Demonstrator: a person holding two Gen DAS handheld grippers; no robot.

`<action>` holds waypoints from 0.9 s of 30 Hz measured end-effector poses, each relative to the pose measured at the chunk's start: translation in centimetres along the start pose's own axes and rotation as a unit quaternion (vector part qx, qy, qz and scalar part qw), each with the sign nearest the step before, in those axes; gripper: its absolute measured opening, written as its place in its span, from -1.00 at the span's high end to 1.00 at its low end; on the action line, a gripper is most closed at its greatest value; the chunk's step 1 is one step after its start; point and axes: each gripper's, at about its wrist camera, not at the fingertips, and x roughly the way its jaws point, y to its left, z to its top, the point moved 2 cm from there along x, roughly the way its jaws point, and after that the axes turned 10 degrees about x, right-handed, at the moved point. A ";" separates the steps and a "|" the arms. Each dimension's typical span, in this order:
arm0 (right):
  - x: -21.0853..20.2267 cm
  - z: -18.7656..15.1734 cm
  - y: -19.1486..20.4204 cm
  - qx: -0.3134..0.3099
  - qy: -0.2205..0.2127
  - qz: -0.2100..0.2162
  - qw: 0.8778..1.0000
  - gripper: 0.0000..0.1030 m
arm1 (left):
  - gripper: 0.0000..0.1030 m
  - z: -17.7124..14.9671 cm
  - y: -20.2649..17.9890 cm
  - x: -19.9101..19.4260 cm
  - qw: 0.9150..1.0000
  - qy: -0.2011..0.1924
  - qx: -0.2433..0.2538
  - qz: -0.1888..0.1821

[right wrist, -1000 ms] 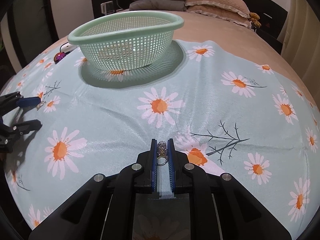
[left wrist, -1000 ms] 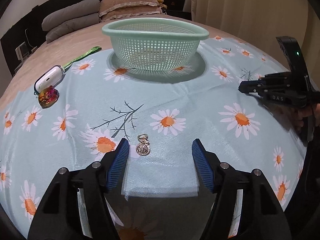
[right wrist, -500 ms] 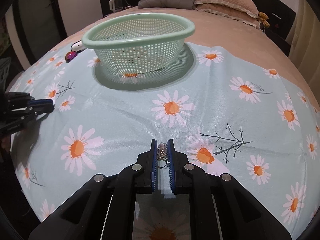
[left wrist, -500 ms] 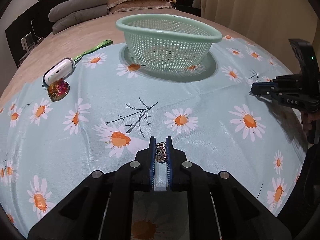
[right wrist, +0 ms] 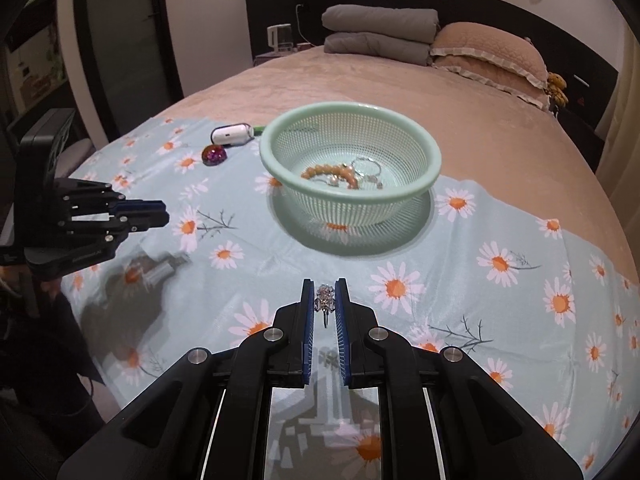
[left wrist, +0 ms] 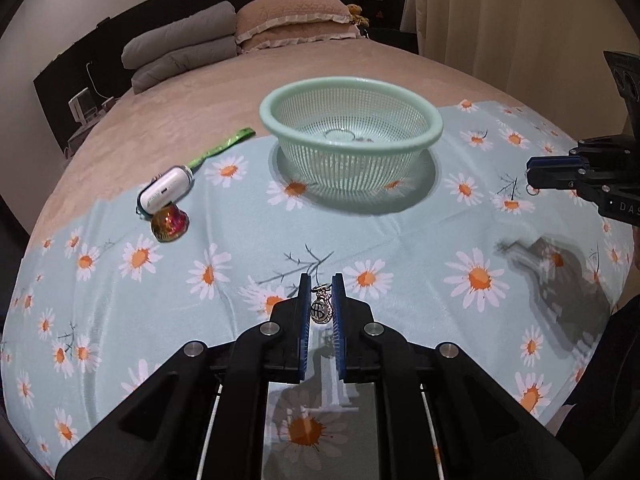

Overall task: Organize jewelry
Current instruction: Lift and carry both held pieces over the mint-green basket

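1. Left gripper [left wrist: 320,298] – blue pads squeezed tight on a little gold charm [left wrist: 321,311] shaped like a tiny bag, with a small ring on top. Held up off the cloth, charm pinched near the tips.
2. Right gripper [right wrist: 324,300] – pads squeezed tight on a sparkly silver ring [right wrist: 325,299]. Also lifted clear of the cloth, ring sitting between the tips.
3. Under both – a light blue cloth [left wrist: 400,240] with white and orange daisies, spread over a tan bed [left wrist: 360,68]. Dark gripper shadows lying on the cloth.
4. Farther ahead – a green basket [right wrist: 434,156] full of little holes, standing upright on the cloth, well apart from both grippers.
5. Inside the basket – an orange bead bracelet [right wrist: 332,171] and a thin silver hoop [right wrist: 366,165], touching each other on the bottom. Some small silver bits beside them, too tiny to tell.
6. Off to the left of the basket – a small white case [left wrist: 165,191] lying on its side, with a shiny rainbow-coloured stone [left wrist: 169,223] touching its near end. A green strap [left wrist: 222,148] running away from the case onto the bed.
7. At the far end of the bed – folded grey blankets [right wrist: 380,34] next to tan pillows [right wrist: 488,54] with frilly edges, against a dark headboard.
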 end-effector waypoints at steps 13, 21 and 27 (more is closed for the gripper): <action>-2.0 5.2 3.2 -0.028 -0.033 0.053 0.998 0.80 | 0.79 6.7 1.7 -1.1 0.999 -0.020 0.005 0.036; -0.3 9.7 1.7 -0.038 -0.031 0.037 0.998 0.80 | 0.78 10.0 3.9 1.1 0.999 -0.020 0.011 0.044; 2.7 11.8 0.1 -0.036 -0.024 0.035 0.998 0.80 | 0.78 12.7 4.4 4.2 0.999 -0.023 0.026 0.038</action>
